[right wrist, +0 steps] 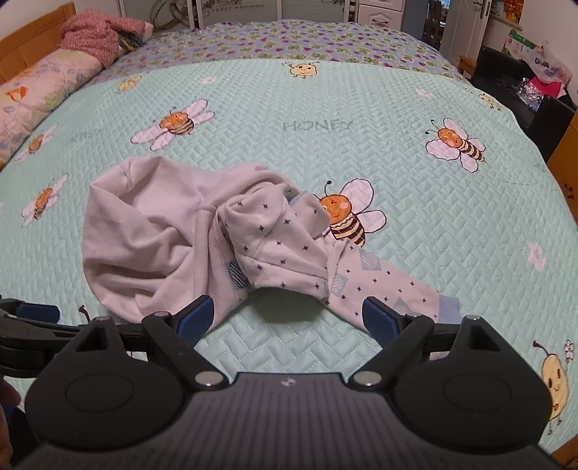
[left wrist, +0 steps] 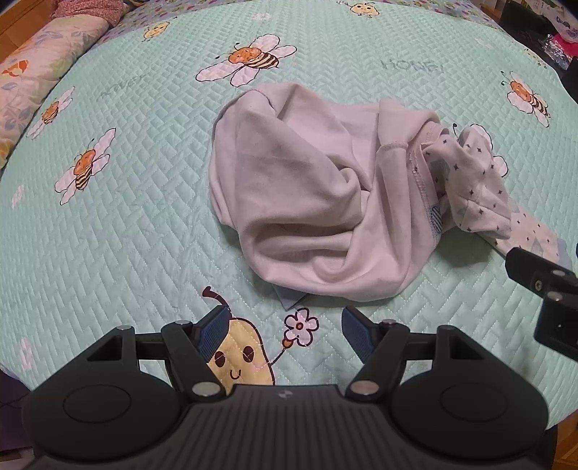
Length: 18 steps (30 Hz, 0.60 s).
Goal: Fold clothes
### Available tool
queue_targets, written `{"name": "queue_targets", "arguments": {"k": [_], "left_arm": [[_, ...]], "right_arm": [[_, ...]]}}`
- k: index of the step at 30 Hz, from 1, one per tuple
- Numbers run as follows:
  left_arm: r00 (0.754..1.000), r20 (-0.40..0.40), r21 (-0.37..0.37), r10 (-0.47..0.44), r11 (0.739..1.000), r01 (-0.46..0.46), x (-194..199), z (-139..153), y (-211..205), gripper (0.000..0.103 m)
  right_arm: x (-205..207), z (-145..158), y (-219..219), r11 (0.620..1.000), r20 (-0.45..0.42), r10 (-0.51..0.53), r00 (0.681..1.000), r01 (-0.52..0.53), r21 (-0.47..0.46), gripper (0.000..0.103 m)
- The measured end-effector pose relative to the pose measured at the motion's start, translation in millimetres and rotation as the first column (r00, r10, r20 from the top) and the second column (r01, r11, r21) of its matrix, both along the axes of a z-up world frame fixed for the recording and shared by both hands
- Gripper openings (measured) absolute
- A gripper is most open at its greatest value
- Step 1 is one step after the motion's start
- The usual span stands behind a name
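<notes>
A mint quilted bedspread [right wrist: 361, 108] printed with bees and the word "HONEY" covered the bed. A floral pillow [right wrist: 43, 90] lay along its left edge, a pink crumpled garment [right wrist: 90, 36] beyond it, and white cabinets [right wrist: 379, 11] stood behind.

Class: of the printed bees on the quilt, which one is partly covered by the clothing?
The bee beside the star-print garment; fabric overlaps its left side, while others lie uncovered.
</notes>
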<state>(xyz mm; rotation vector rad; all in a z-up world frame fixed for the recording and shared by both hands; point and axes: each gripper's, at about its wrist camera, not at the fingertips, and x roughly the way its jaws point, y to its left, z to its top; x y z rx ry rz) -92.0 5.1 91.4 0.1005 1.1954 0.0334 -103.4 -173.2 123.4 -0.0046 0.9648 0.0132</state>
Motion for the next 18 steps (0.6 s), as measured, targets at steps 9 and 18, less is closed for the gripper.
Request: {"name": "queue_targets", "arguments": {"k": [9, 18], "left_arm": [[1.000, -0.018, 0.006, 0.014, 1.000, -0.014, -5.8, -4.1, 5.1, 0.072], [1.000, -0.020, 0.008, 0.006, 1.000, -0.005, -10.6, -4.8, 4.7, 0.072]], "right_arm": [[-7.3, -1.0, 6.1, 1.000, -0.006, 0.020, 1.000, -0.020, -0.015, 0.089], [-12.2, -0.4, 7.1, 1.000, -0.011, 0.020, 1.000, -0.020, 0.000, 0.089]]}}
